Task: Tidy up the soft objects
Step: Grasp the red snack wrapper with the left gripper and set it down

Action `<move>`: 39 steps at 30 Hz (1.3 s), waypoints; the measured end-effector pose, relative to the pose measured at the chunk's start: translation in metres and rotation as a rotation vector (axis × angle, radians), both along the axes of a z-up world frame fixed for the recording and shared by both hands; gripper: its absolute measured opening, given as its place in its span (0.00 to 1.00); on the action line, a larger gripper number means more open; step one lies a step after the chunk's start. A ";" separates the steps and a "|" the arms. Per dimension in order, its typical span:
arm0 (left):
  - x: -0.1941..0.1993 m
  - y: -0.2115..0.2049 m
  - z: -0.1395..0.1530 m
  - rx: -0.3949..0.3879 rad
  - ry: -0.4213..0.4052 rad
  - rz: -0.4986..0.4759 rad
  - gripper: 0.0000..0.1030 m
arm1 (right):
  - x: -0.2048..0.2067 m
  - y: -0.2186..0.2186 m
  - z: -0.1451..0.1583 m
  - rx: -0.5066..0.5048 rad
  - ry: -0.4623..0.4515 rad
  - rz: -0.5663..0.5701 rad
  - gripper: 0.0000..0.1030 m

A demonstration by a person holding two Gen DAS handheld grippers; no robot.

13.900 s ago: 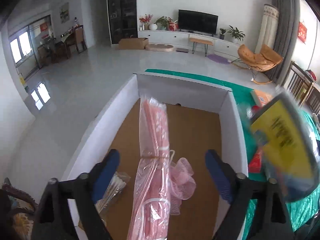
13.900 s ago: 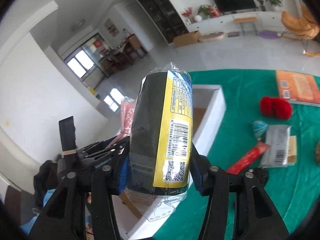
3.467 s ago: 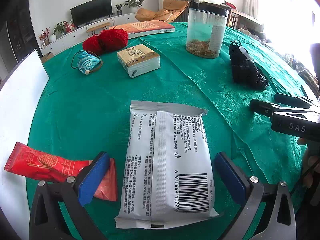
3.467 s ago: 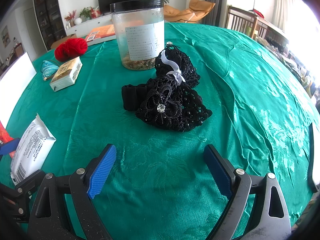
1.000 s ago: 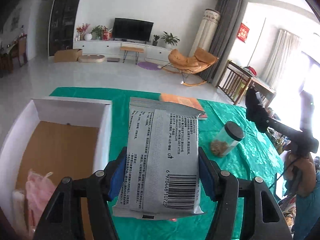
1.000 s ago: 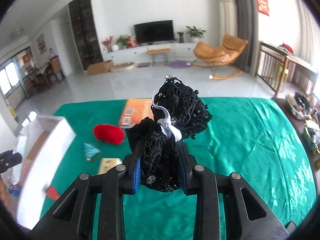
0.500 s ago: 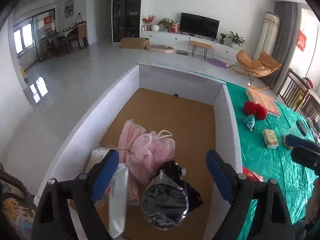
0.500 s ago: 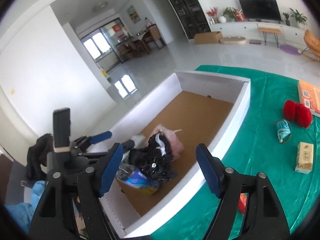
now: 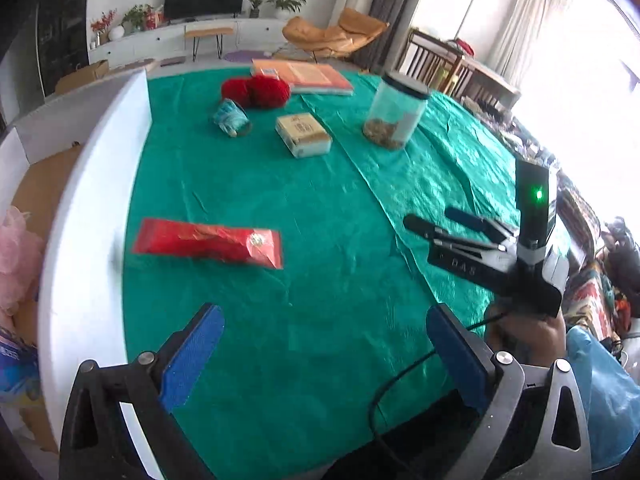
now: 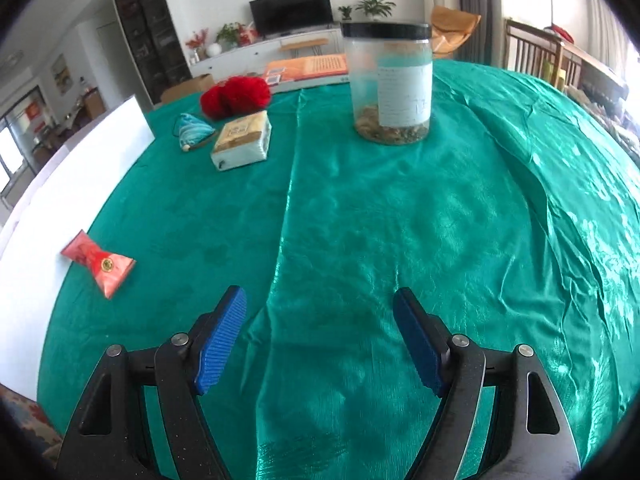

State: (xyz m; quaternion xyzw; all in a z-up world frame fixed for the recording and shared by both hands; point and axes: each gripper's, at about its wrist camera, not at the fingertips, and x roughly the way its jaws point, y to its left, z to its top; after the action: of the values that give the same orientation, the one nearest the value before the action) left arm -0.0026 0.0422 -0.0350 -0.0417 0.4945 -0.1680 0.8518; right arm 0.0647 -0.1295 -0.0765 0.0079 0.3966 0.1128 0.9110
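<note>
My left gripper [image 9: 324,352] hangs over the green tablecloth [image 9: 320,184], its jaws opening with nothing between them. Ahead of it and a little left lies a red foil packet [image 9: 208,242], beside the white box wall [image 9: 92,208]. A pink mesh puff [image 9: 16,256] shows inside the box. My right gripper [image 10: 320,336] is open and holds nothing over bare cloth; the left wrist view shows it as the right gripper [image 9: 432,218] at the right. Farther off lie red yarn [image 10: 236,96], a blue fabric pouch [image 10: 192,130] and a tissue pack [image 10: 242,140].
A clear jar [image 10: 392,84] with a black lid stands mid-table behind the right gripper. An orange book [image 9: 302,74] lies at the table's far edge. A person's hand [image 9: 532,332] holds the right gripper at the table's right edge. The red packet [image 10: 100,264] lies far left of the right gripper.
Both grippers have swung from above the box to above the green cloth. The white packet and the black lace piece, held a second ago, were let go into the box.
</note>
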 end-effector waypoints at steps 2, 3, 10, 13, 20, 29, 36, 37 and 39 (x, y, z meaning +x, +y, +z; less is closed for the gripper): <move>-0.005 -0.012 -0.020 0.041 0.048 -0.016 0.98 | -0.008 0.011 -0.002 -0.061 -0.015 0.021 0.76; -0.008 -0.013 -0.027 0.069 0.051 -0.009 0.98 | -0.008 0.017 -0.006 -0.074 -0.004 0.037 0.76; 0.024 0.035 -0.049 0.111 0.103 0.221 0.98 | -0.001 0.014 -0.024 -0.112 0.066 0.012 0.76; 0.045 0.049 -0.063 0.122 0.137 0.290 0.98 | -0.001 0.007 -0.025 -0.078 0.081 -0.007 0.76; 0.118 0.054 -0.067 0.031 0.056 0.380 0.98 | -0.003 0.007 -0.025 -0.075 0.083 -0.007 0.76; 0.118 0.030 -0.033 0.076 -0.066 0.288 0.98 | -0.002 0.004 -0.025 -0.053 0.083 -0.009 0.78; 0.076 0.032 -0.040 0.146 -0.073 0.273 0.98 | -0.002 0.012 -0.026 -0.092 0.087 0.002 0.82; 0.073 0.031 -0.041 0.151 -0.076 0.270 0.98 | -0.002 0.012 -0.026 -0.096 0.087 0.003 0.83; 0.072 0.028 -0.046 0.160 -0.074 0.271 0.98 | -0.002 0.013 -0.026 -0.099 0.088 0.003 0.83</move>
State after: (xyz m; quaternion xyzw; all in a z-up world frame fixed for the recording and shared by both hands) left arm 0.0699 0.0704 -0.0807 -0.0337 0.4643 -0.0132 0.8849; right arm 0.0630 -0.1163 -0.1025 -0.0330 0.4412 0.0940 0.8918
